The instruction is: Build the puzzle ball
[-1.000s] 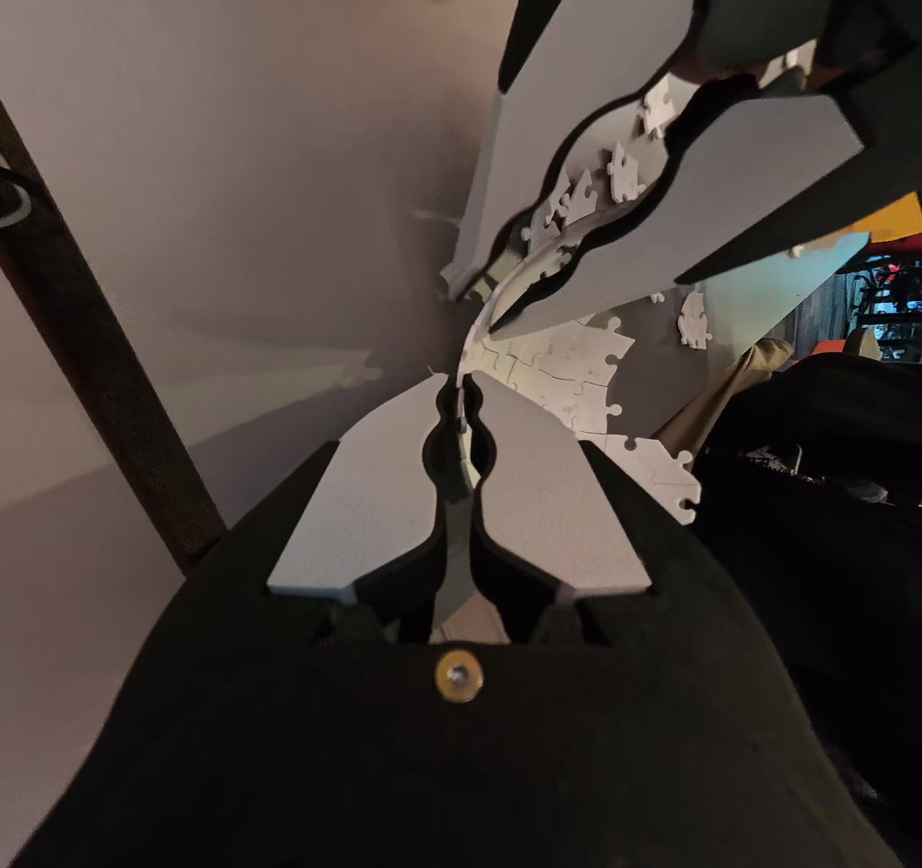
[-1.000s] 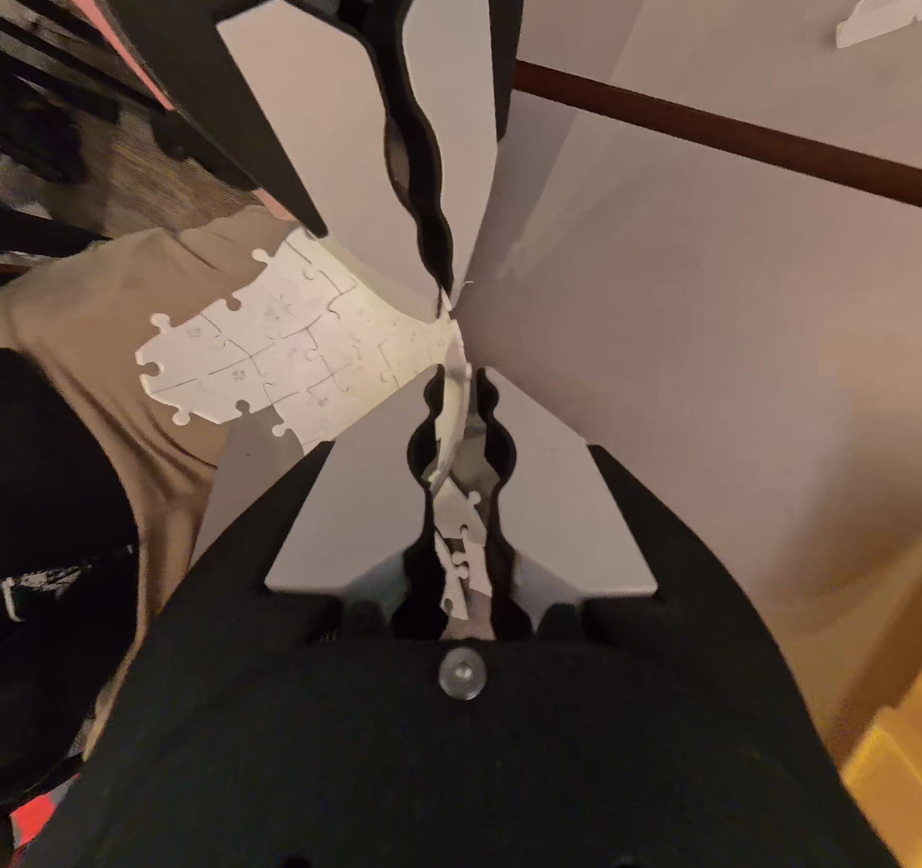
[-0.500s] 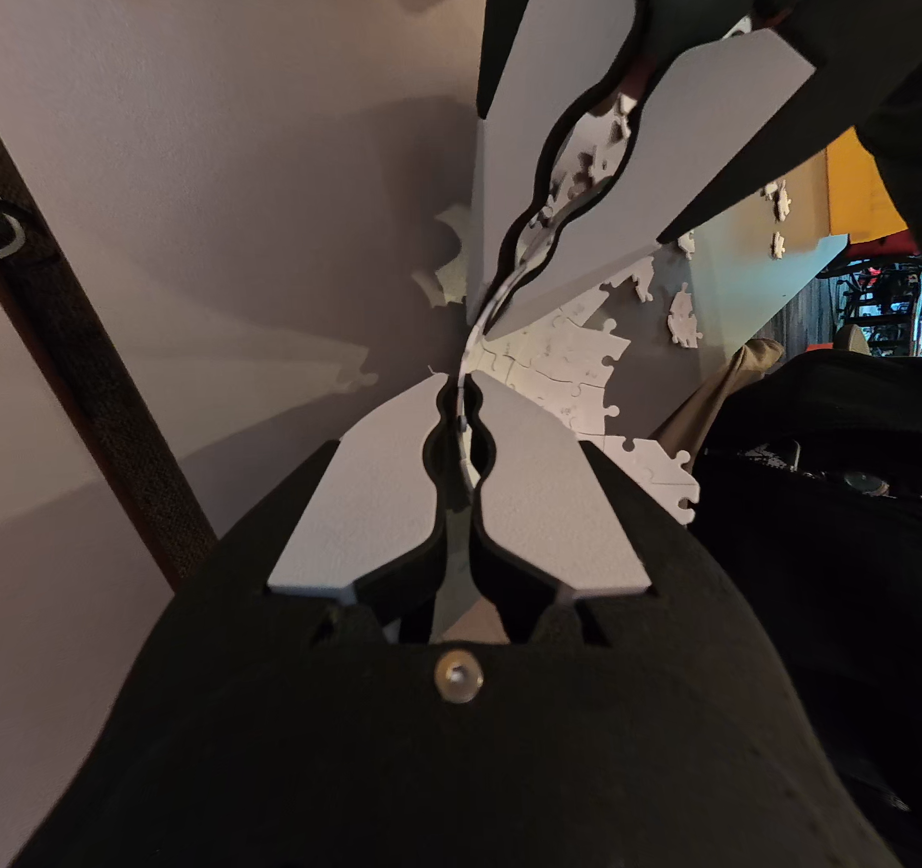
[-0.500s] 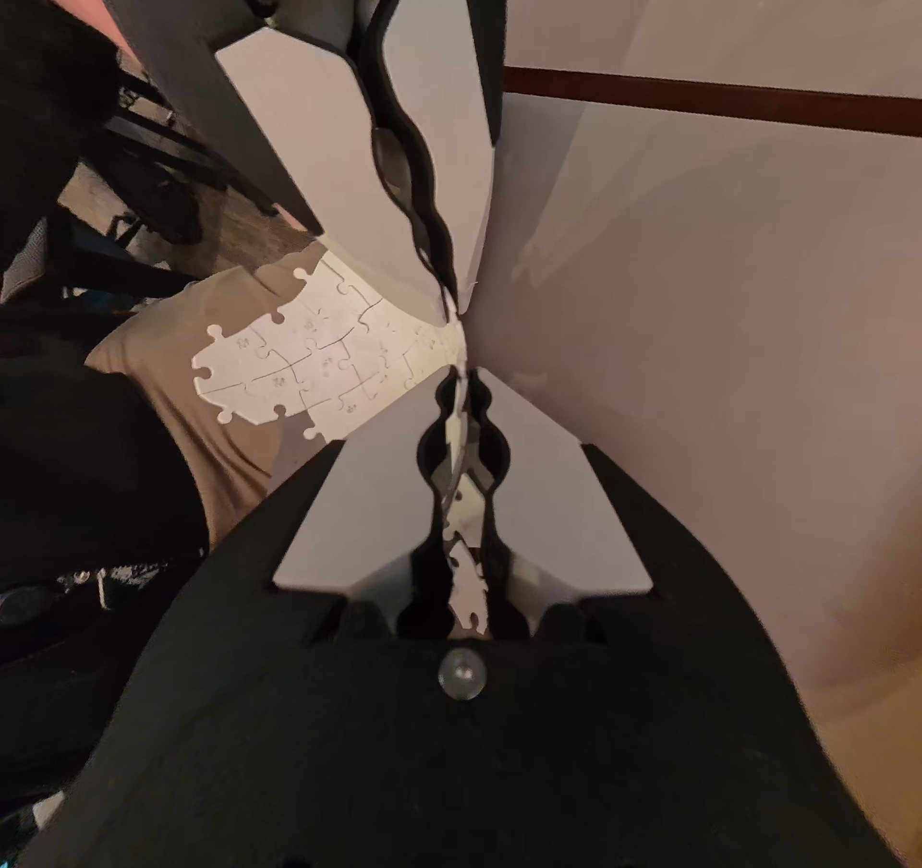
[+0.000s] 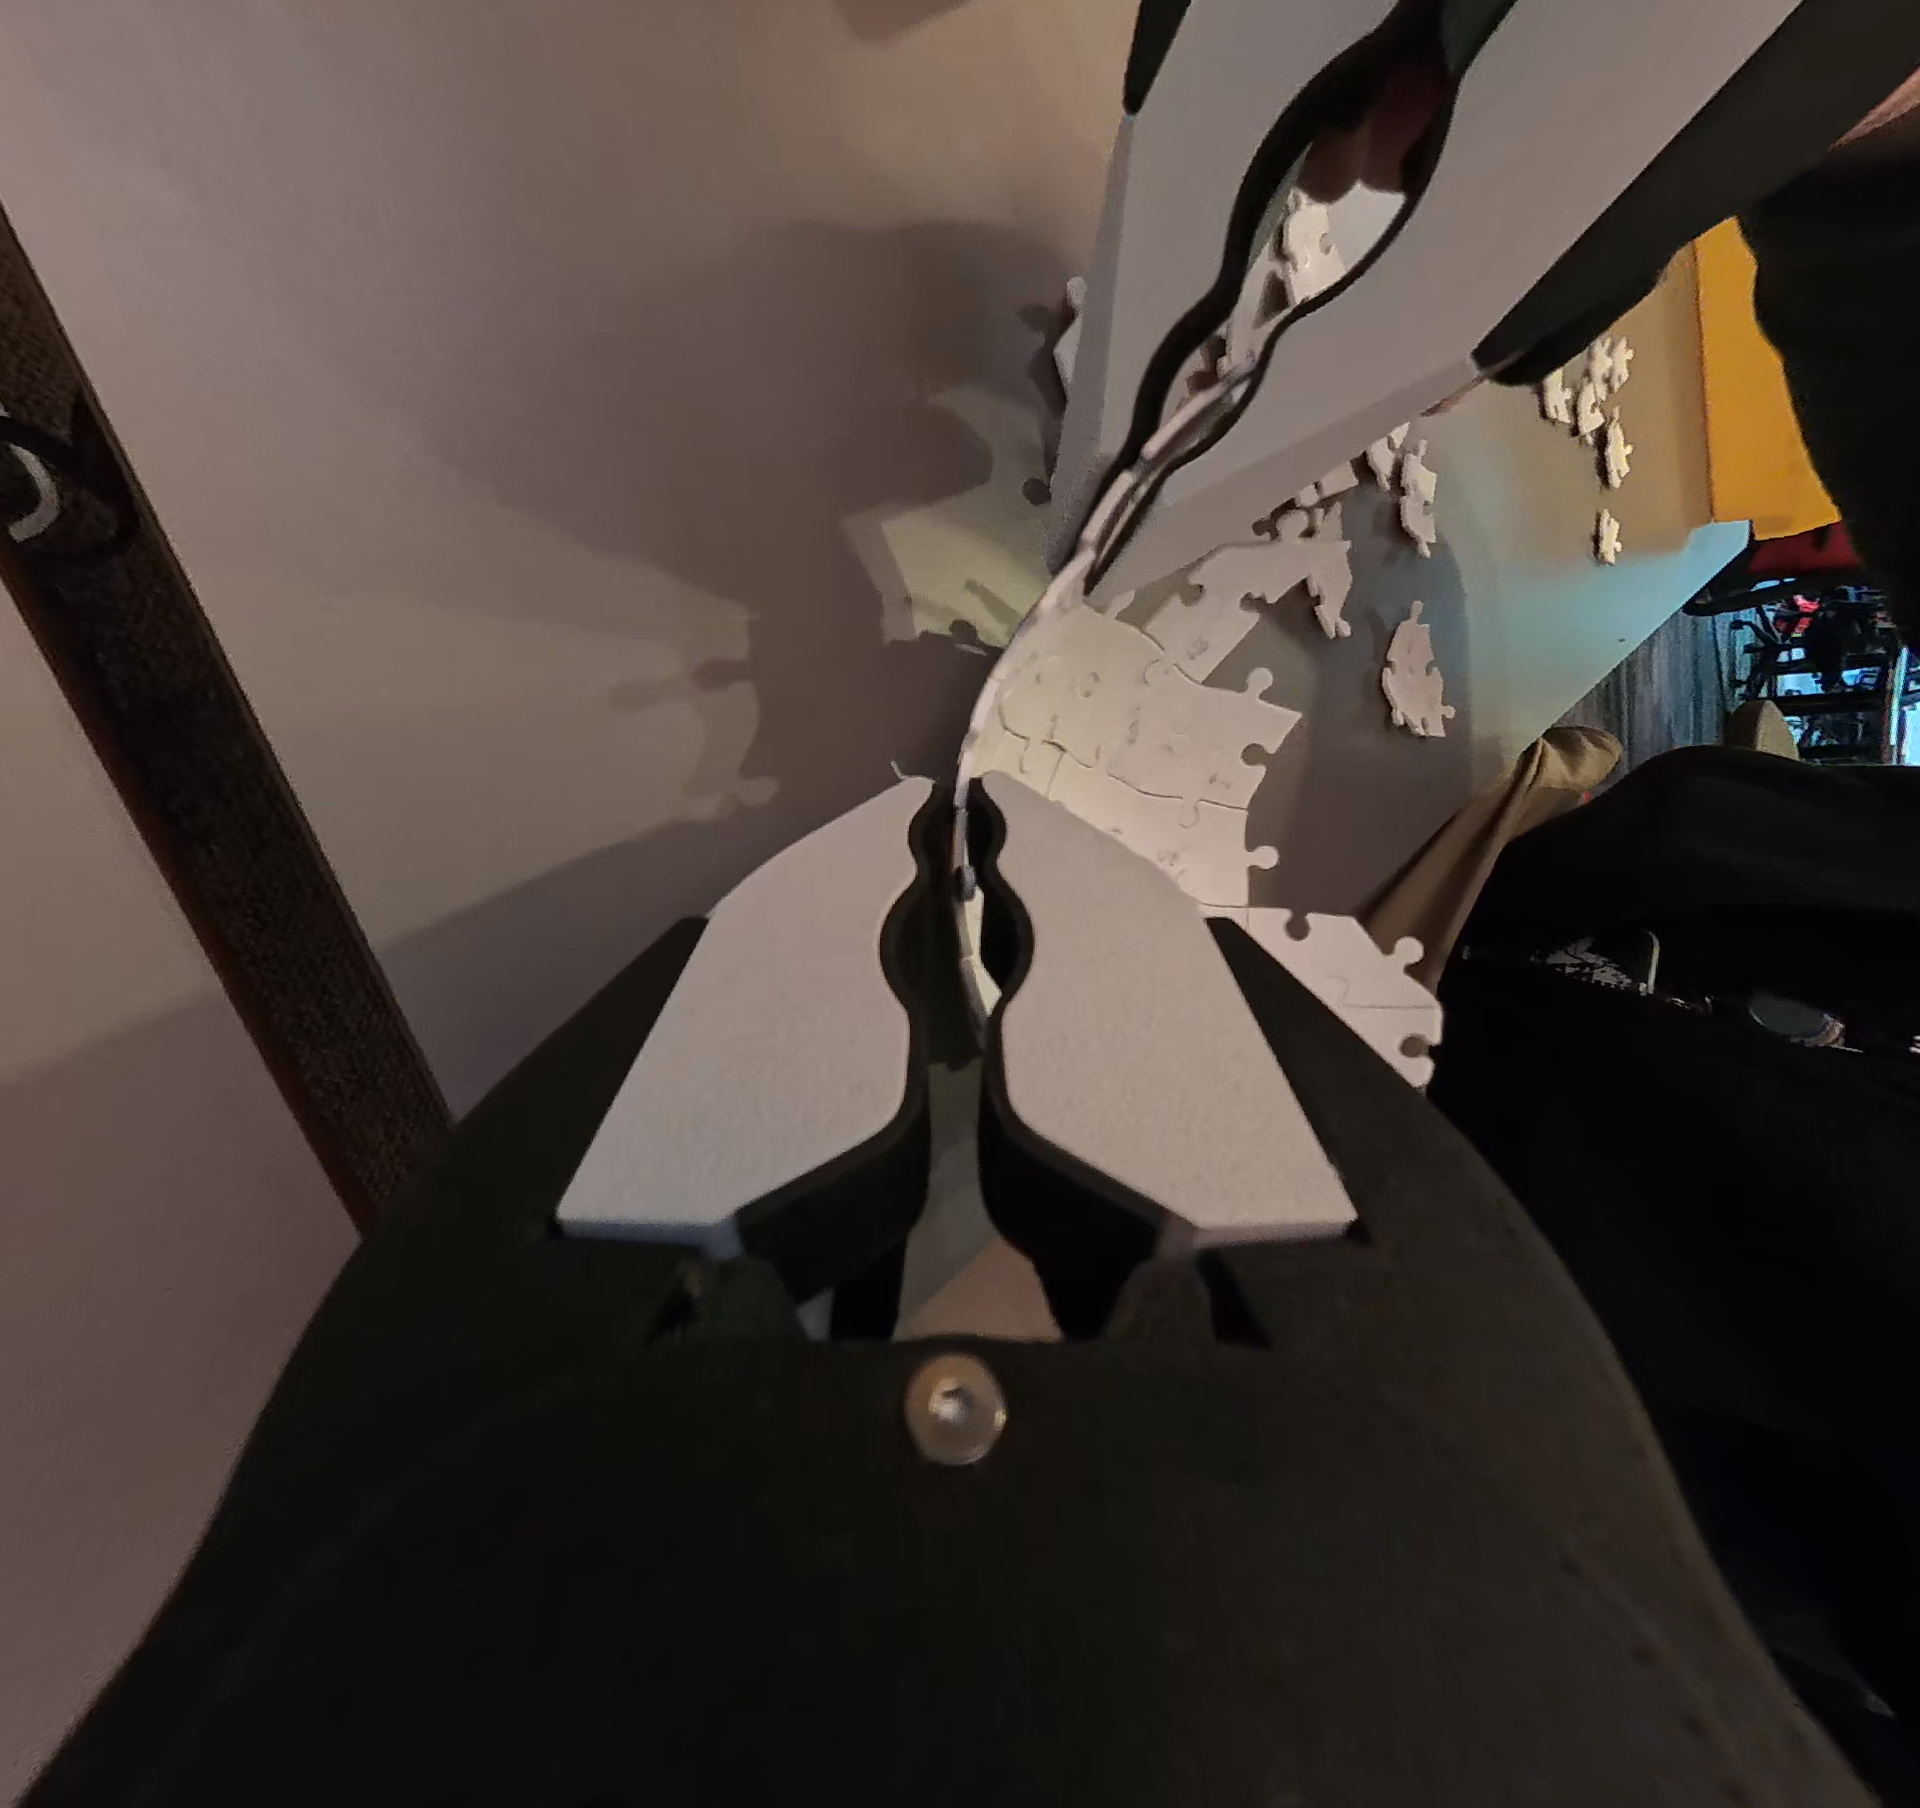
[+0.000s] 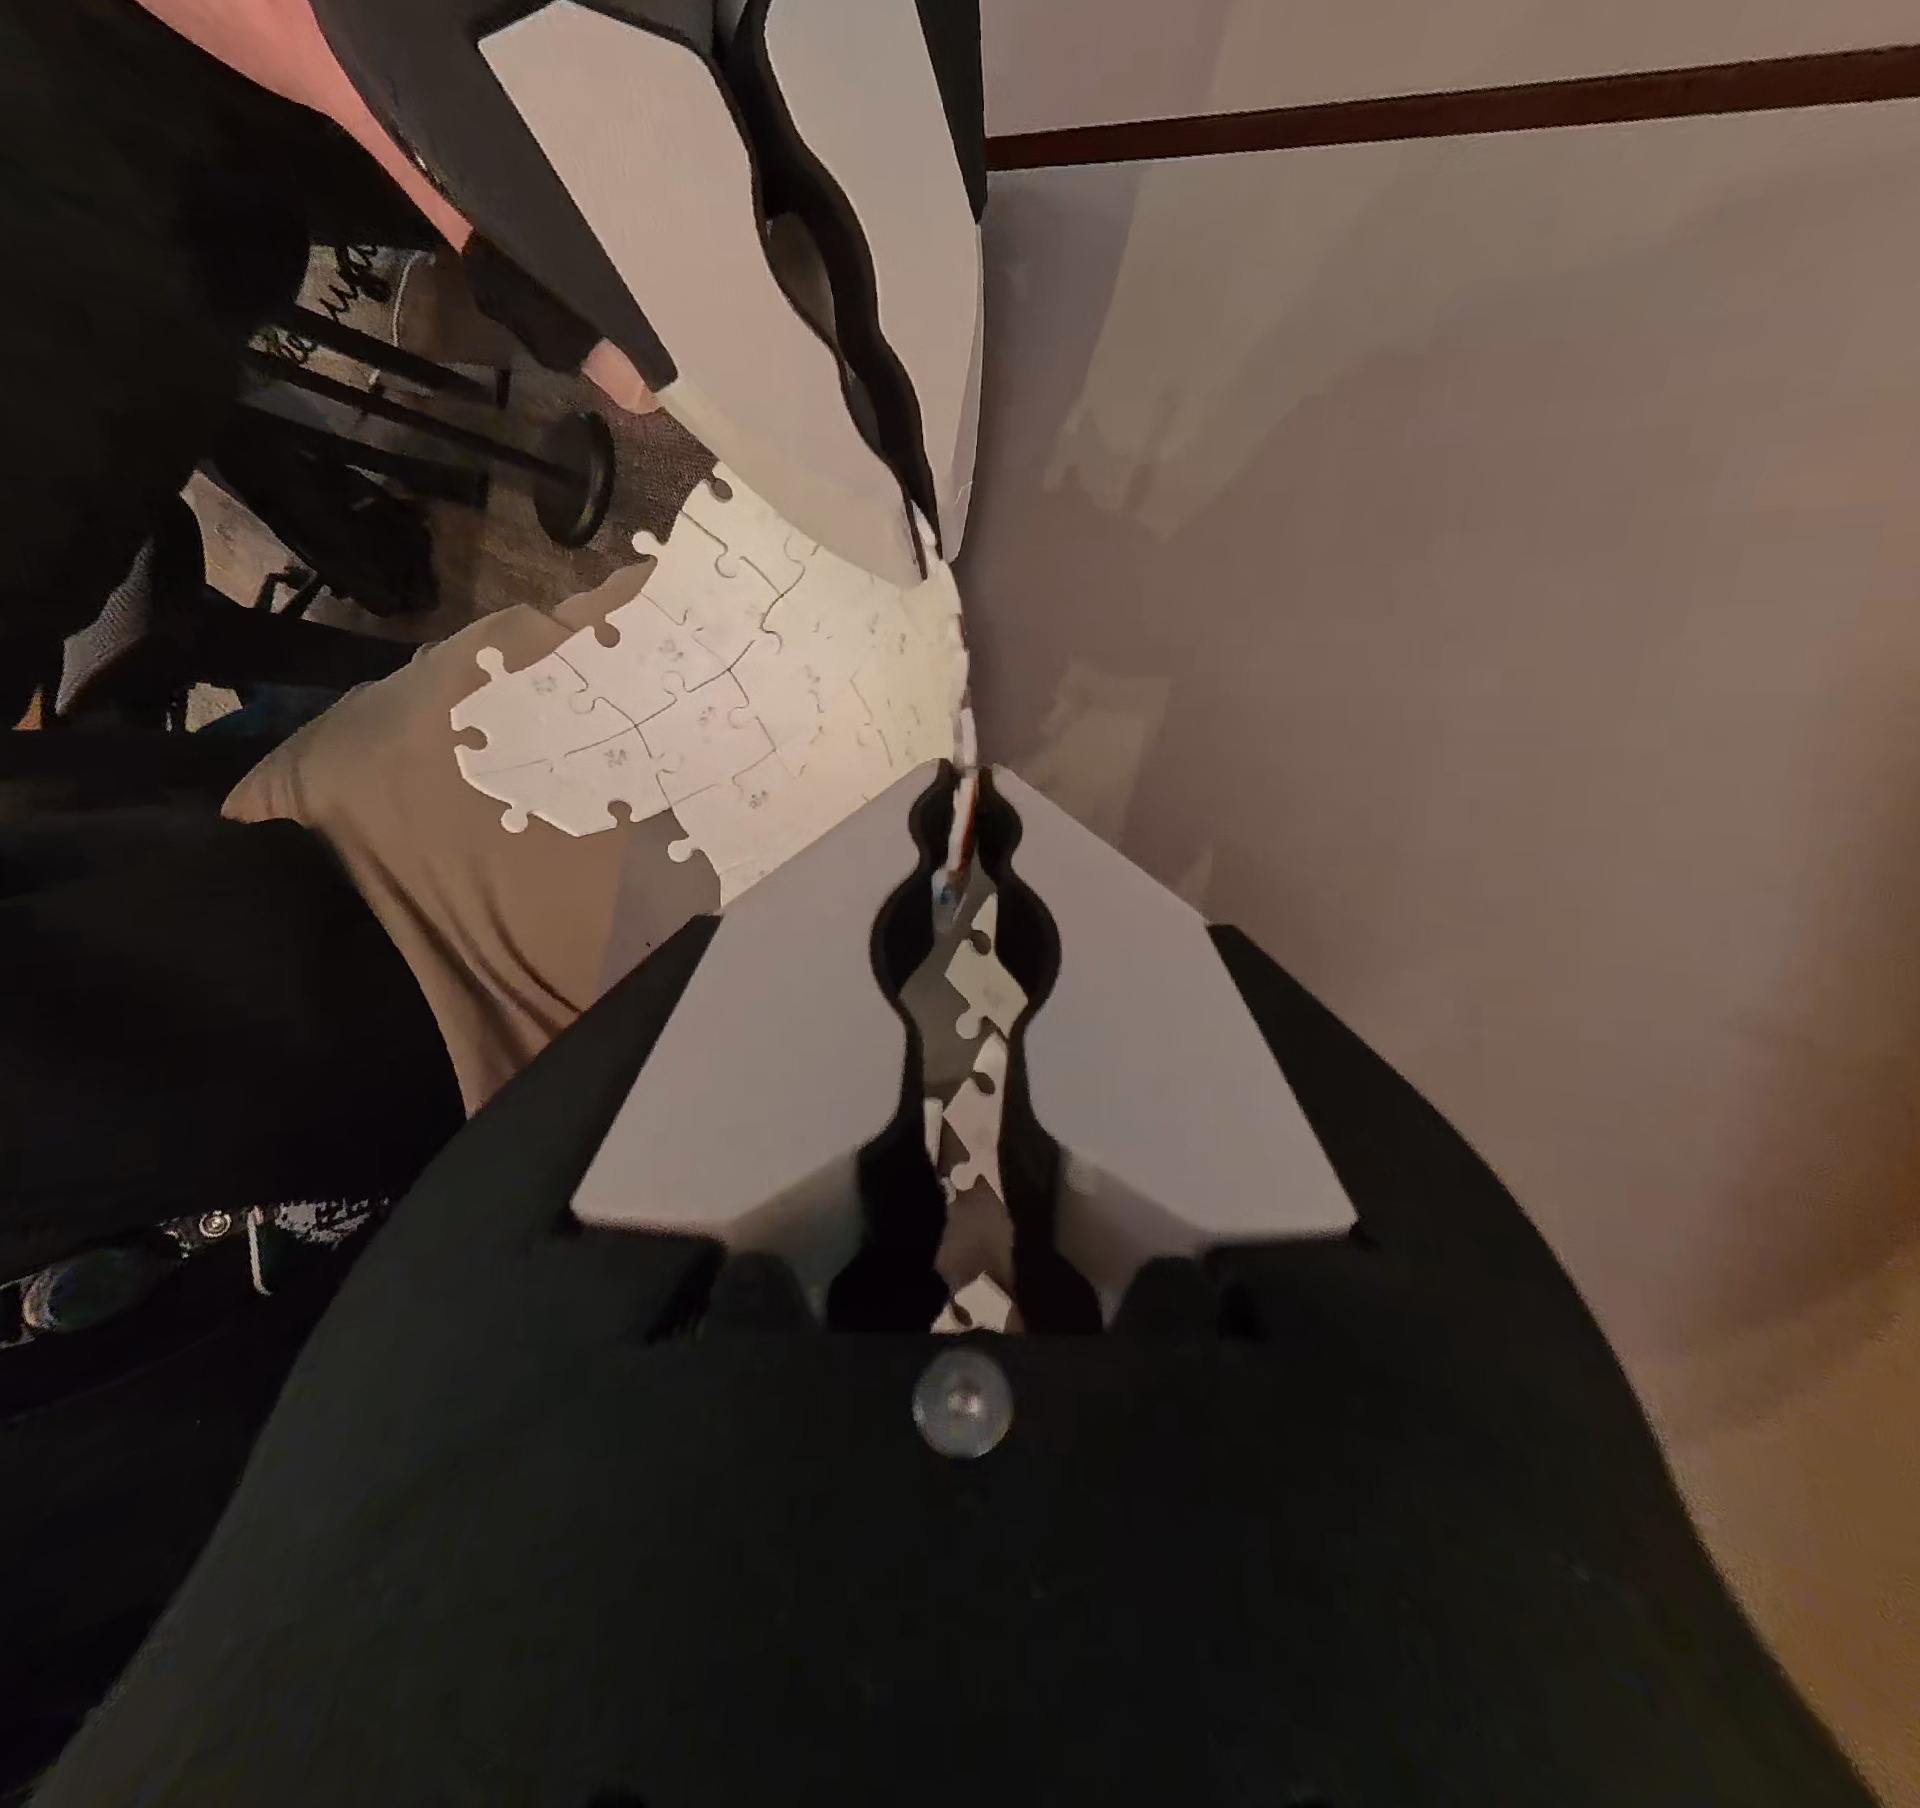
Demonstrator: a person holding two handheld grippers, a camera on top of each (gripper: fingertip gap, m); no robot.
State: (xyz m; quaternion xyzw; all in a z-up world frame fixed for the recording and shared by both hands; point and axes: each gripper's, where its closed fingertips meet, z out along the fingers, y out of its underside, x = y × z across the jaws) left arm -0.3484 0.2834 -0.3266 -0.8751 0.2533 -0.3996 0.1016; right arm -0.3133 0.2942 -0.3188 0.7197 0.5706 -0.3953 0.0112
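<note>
A curved white section of joined puzzle pieces point(image 5: 1132, 730) is held in the air between both grippers; it also shows in the right wrist view point(image 6: 727, 678). My left gripper point(image 5: 956, 797) is shut on one edge of it and enters the right wrist view from the top point(image 6: 930, 553). My right gripper point(image 6: 966, 771) is shut on the neighbouring edge and enters the left wrist view from the upper right point(image 5: 1091, 563). The two sets of fingertips sit close together. More white puzzle pieces point(image 6: 977, 1083) show through the gap between the right fingers.
Loose white puzzle pieces point(image 5: 1413, 667) lie scattered on the pale table point(image 5: 520, 408), more farther off point(image 5: 1590, 397). A dark strap point(image 5: 208, 771) crosses the table. A yellow object point(image 5: 1745, 387) is at the right. A person's tan trouser leg point(image 6: 436, 875) is near. The grippers' ends are close to 5 cm from one another.
Both grippers stay shut on the section. The right gripper has swung up and to the right in the left wrist view, and the section has turned with it, showing more loose pieces behind.
</note>
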